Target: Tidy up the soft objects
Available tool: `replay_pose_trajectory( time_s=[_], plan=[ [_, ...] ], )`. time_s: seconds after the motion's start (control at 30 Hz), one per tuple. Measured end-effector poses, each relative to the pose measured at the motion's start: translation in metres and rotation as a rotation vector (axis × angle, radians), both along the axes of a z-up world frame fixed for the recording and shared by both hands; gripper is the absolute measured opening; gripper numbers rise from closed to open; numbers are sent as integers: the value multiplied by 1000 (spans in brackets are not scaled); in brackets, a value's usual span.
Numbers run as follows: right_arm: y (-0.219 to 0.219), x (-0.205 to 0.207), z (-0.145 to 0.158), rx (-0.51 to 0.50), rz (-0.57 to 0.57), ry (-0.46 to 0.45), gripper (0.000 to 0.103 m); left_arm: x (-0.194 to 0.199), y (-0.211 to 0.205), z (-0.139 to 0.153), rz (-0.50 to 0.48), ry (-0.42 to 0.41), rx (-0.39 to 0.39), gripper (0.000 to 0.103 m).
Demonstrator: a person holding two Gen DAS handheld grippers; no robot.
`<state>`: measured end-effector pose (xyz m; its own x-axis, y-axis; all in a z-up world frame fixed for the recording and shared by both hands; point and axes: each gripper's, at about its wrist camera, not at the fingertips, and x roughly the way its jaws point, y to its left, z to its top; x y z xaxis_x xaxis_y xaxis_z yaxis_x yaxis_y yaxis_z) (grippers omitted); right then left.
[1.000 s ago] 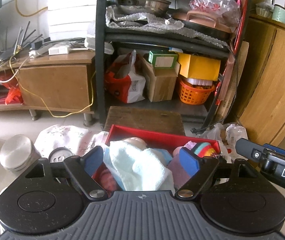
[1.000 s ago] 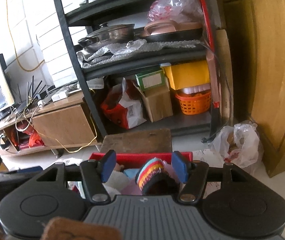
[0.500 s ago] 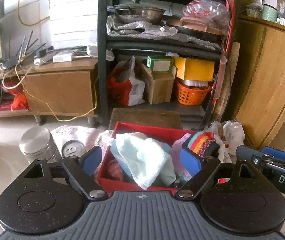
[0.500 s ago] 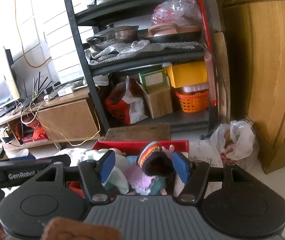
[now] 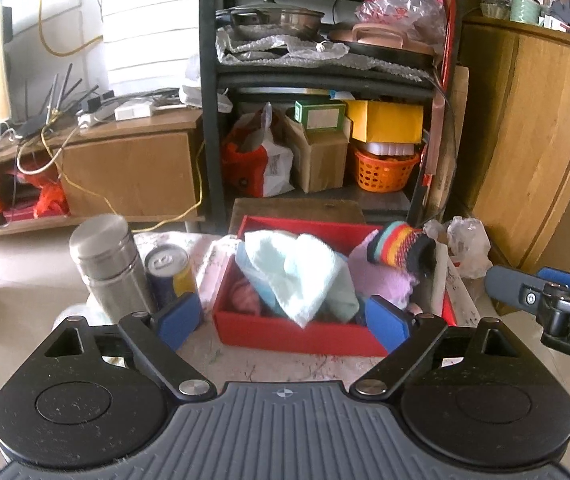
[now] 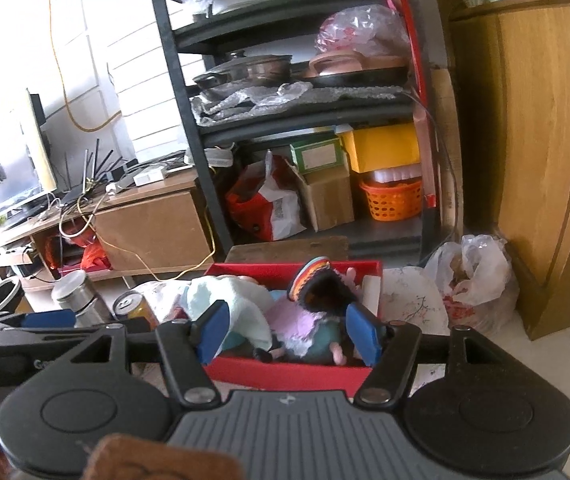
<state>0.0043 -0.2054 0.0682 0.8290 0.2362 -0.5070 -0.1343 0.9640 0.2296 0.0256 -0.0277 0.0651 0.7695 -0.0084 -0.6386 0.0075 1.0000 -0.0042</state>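
A red box (image 5: pixel 297 336) sits on a small table and holds several soft things: a light blue towel (image 5: pixel 297 276), a pink cloth (image 5: pixel 385 280) and a striped knit sock (image 5: pixel 401 244) lying on top at the right. The box (image 6: pixel 285 372) with the towel (image 6: pixel 241 308) and the sock (image 6: pixel 317 284) also shows in the right wrist view. My left gripper (image 5: pixel 283 322) is open and empty, just in front of the box. My right gripper (image 6: pixel 289 338) is open and empty, in front of the box too.
A steel canister (image 5: pixel 109 264) and a drink can (image 5: pixel 167 272) stand left of the box. A black shelf rack (image 5: pixel 325 80) with pots and boxes is behind, a wooden cabinet (image 5: pixel 533 140) at the right, a plastic bag (image 6: pixel 473 280) on the floor.
Both grippers have pulled back and up from the box; the towel and the striped sock, earlier between the fingers, now lie in the box.
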Motion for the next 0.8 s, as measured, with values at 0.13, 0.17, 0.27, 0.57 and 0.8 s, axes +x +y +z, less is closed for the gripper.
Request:
replay_pose_trajectory(
  time_s=[0.13, 0.17, 0.27, 0.57, 0.8],
  plan=[
    [5, -10, -1, -18, 5, -13, 36, -7, 2, -1, 0, 0, -13, 88],
    [6, -12, -1, -22, 5, -13, 36, -9, 2, -1, 2, 0, -12, 88],
    [7, -16, -3, -23, 9, -13, 36, -10, 3, -1, 4, 0, -13, 88],
    [10, -17, -6, -29, -4, -24, 42, -12, 1, -1, 3, -2, -11, 89],
    [11, -17, -6, -23, -2, -34, 43, -14, -2, 0, 5, -14, -1, 89]
  ],
)
